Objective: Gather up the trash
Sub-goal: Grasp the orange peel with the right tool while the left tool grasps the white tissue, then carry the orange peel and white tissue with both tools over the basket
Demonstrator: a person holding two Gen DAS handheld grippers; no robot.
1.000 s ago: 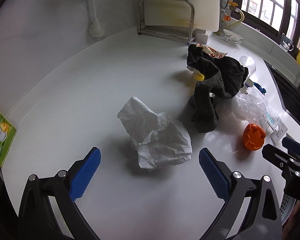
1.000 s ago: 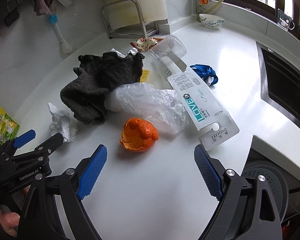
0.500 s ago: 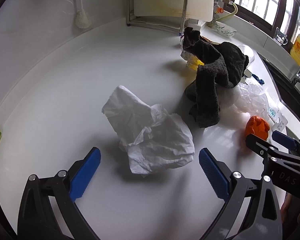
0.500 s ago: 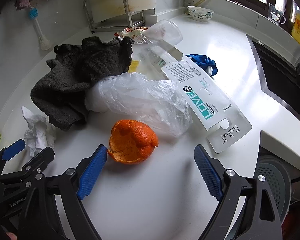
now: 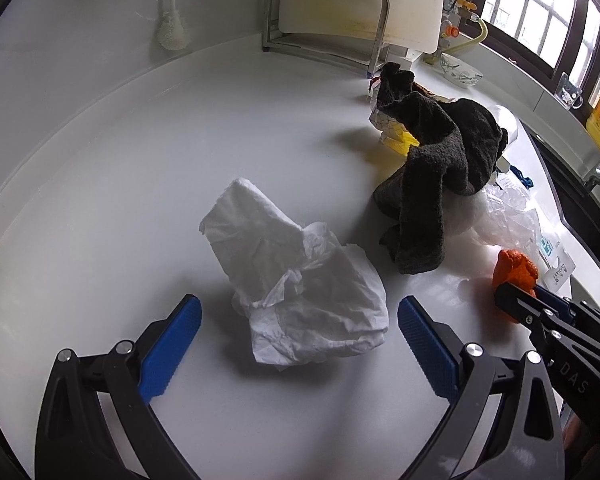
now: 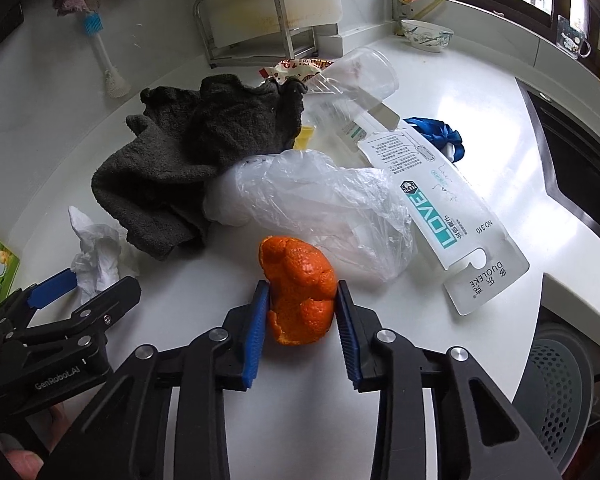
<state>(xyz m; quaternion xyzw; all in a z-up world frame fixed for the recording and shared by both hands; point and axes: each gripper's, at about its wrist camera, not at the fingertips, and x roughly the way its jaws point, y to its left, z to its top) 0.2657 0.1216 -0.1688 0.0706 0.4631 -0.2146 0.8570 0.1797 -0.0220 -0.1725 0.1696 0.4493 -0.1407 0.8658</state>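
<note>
A crumpled white tissue lies on the white counter between the blue pads of my open left gripper; it also shows in the right wrist view. My right gripper is shut on an orange peel, its blue pads pressing both sides. The peel also shows in the left wrist view. Behind it lie a clear plastic bag, a white "LOVE" package, a clear plastic cup and a snack wrapper.
A dark grey towel is heaped behind the trash. A blue ribbon, a metal rack, a brush and a bowl stand further back. A sink is at right, a grey perforated bin below the counter edge.
My right gripper moved forward and closed on the orange peel. My left gripper moved closer to the tissue, which now lies between its open pads.
</note>
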